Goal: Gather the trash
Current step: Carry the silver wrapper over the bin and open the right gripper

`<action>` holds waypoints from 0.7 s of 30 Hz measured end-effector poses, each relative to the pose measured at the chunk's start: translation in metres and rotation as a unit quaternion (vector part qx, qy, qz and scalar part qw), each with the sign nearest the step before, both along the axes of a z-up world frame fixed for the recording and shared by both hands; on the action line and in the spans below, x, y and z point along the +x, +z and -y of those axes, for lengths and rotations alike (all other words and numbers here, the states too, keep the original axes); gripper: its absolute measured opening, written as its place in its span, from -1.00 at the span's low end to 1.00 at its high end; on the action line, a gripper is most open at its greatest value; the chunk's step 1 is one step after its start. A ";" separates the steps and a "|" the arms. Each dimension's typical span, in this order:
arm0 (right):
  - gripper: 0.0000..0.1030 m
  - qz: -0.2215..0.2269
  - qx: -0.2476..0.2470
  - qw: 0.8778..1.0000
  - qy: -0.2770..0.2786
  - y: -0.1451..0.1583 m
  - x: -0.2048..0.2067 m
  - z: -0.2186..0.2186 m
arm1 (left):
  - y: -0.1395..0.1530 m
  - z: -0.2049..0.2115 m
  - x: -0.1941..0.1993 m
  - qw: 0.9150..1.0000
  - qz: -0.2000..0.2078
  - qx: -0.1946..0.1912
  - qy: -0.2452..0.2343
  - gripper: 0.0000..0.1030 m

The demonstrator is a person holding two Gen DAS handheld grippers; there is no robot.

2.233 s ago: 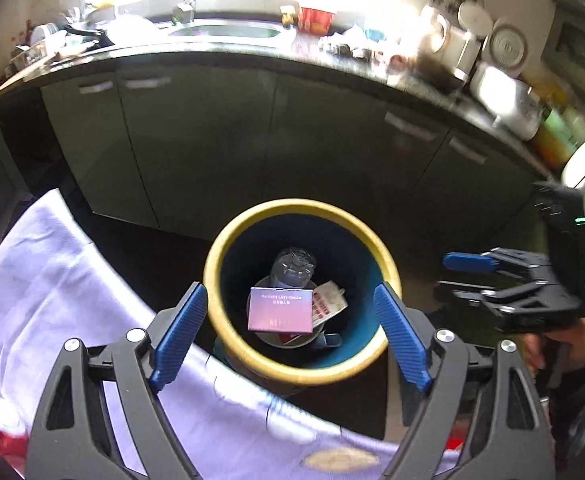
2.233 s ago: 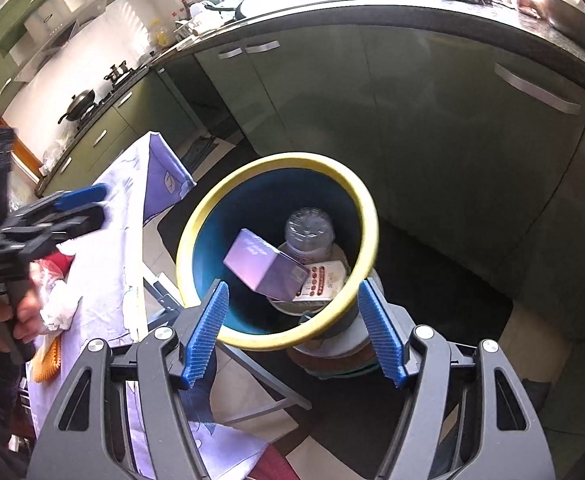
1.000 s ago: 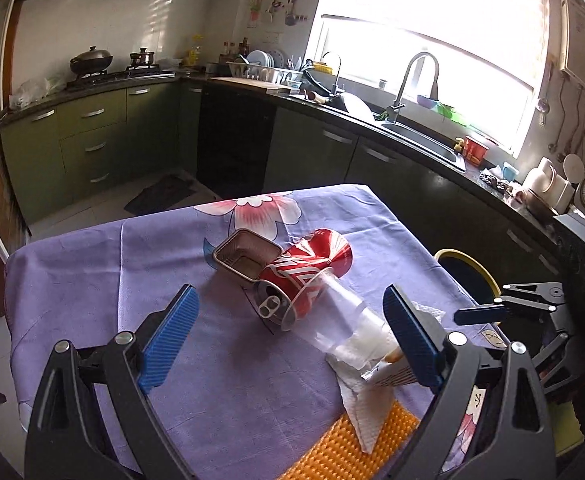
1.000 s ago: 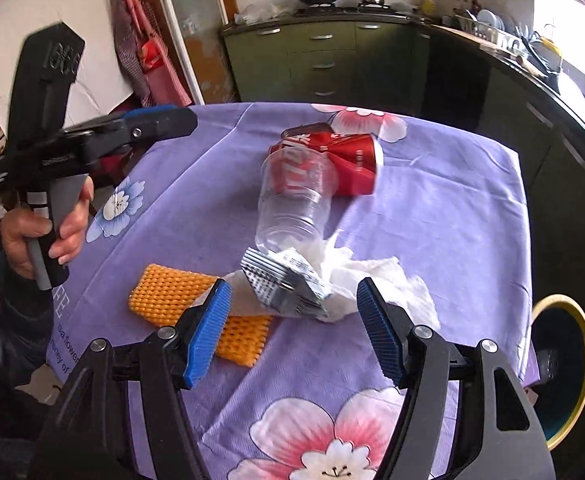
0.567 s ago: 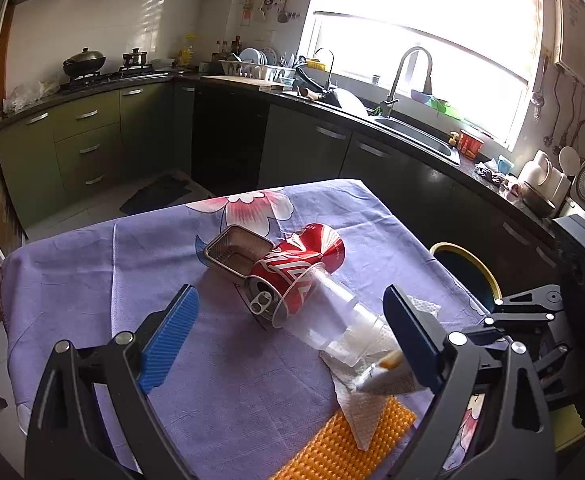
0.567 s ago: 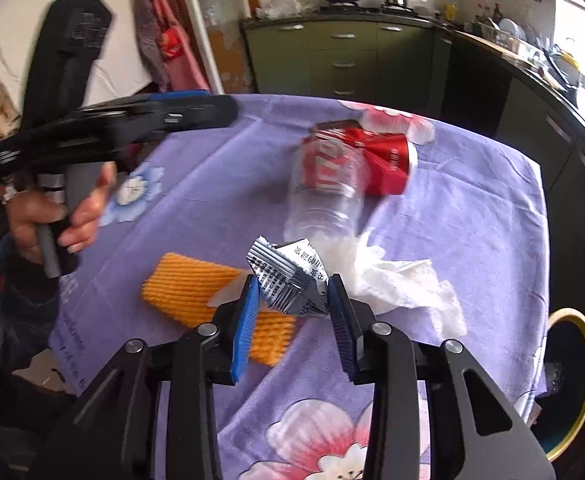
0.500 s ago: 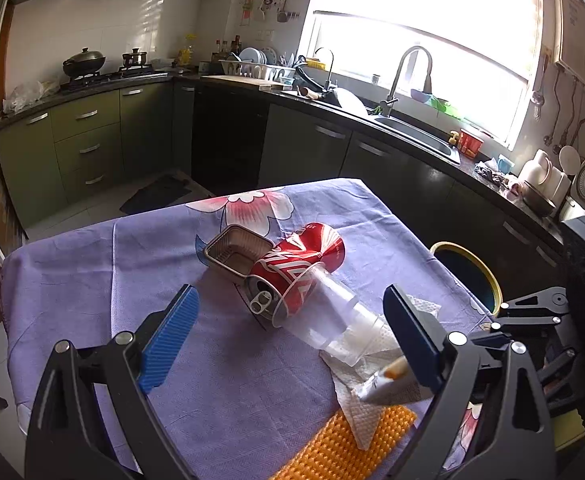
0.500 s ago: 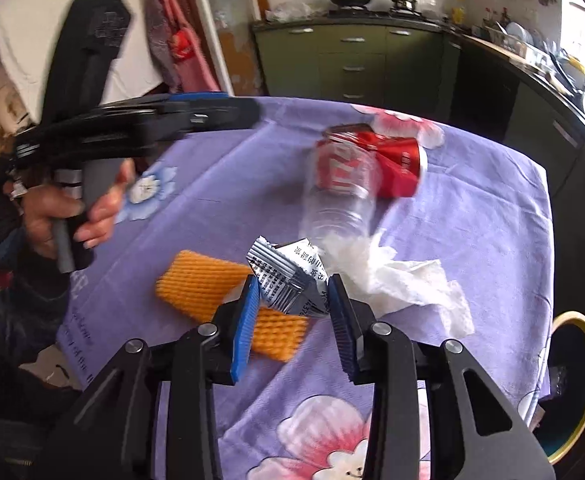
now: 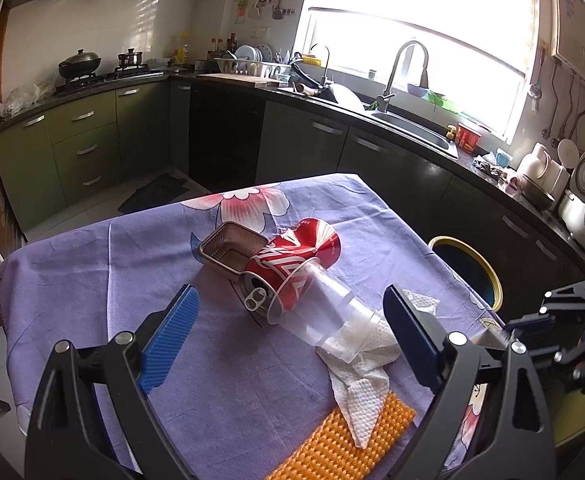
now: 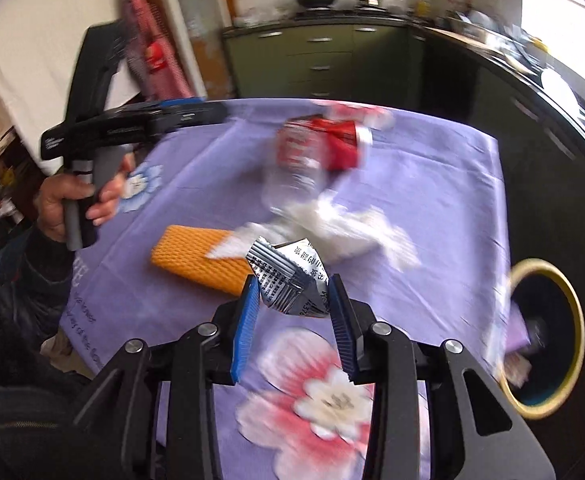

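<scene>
The crumpled foil wrapper [image 10: 290, 282] sits pinched between the blue pads of the right gripper [image 10: 292, 312], whose jaws are closed down on it, lifted clear of the purple tablecloth [image 10: 432, 184] as far as the blurred view shows. The carry step seems in hand: the next move calls for swinging right, past the table edge, to the yellow-rimmed bin [image 10: 548, 340] and letting go over its mouth. The left gripper [image 9: 288, 334] hangs wide open and empty, with the crushed red can [image 9: 292, 258], clear plastic cup [image 9: 326, 312], paper towel [image 9: 366, 380] and orange mesh sleeve [image 9: 348, 444] ahead of it, and open room above them.
</scene>
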State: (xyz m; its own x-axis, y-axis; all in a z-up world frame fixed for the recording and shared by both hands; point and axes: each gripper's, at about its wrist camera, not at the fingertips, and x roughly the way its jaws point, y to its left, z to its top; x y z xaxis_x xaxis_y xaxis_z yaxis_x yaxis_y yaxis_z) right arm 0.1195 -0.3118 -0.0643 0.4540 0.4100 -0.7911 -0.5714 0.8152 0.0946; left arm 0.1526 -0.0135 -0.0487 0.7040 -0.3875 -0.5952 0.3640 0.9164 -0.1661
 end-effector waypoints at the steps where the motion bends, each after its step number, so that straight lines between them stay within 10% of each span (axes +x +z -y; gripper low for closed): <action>1: -0.30 0.000 -0.001 1.000 -0.019 0.001 0.001 0.013 | -0.001 0.002 0.000 1.000 -0.001 0.002 -0.001 0.72; 21: -0.30 -0.055 -0.063 0.934 -0.346 -0.051 0.093 0.255 | -0.012 0.009 0.006 1.000 -0.015 0.015 -0.007 0.72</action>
